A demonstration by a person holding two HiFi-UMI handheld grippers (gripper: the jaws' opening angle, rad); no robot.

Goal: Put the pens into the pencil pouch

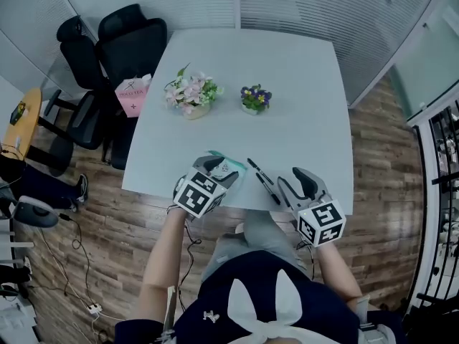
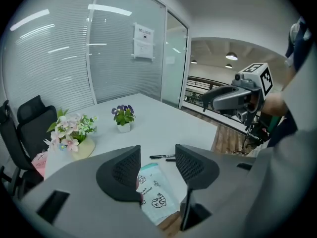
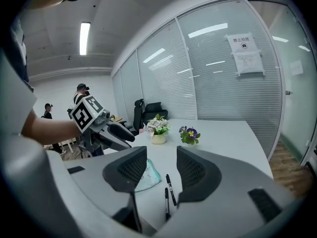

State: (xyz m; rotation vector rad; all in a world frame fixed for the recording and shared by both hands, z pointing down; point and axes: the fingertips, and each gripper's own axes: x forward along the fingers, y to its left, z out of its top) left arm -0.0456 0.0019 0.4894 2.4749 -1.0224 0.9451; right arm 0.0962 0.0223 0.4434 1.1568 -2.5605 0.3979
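The two pens (image 3: 170, 188) are slim and black, and they lie flat and almost parallel, just beside each other, on the white bench (image 1: 301, 84) near its front edge. In the head view their long axis goes from between 10 and 11 o'clock to between 4 and 5 o'clock; which end is the writing tip I cannot tell. Just beside them, at their 9 o'clock, lies the pencil pouch (image 2: 154, 192). It is flat and pale mint with small cartoon prints and a darker teal strip on its far end, and its near end reaches the bench edge. In the left gripper view its long axis runs away from the camera. The left gripper (image 2: 156, 157) hangs over the pouch with its jaws spread, and nothing is pinched between them. The right gripper (image 3: 161, 155) is at 3 o'clock of the pens, also with the jaws spread and empty; the pens show on the bench beyond the gap. Farther back, at 12 o'clock of the pouch, a pot of pink and white flowers (image 1: 191, 93) and a small pot of purple flowers (image 1: 255, 98) stand near each other. At 10 o'clock, off the bench, black office chairs (image 1: 122, 41) stand, one bearing a pink bag (image 1: 133, 95).
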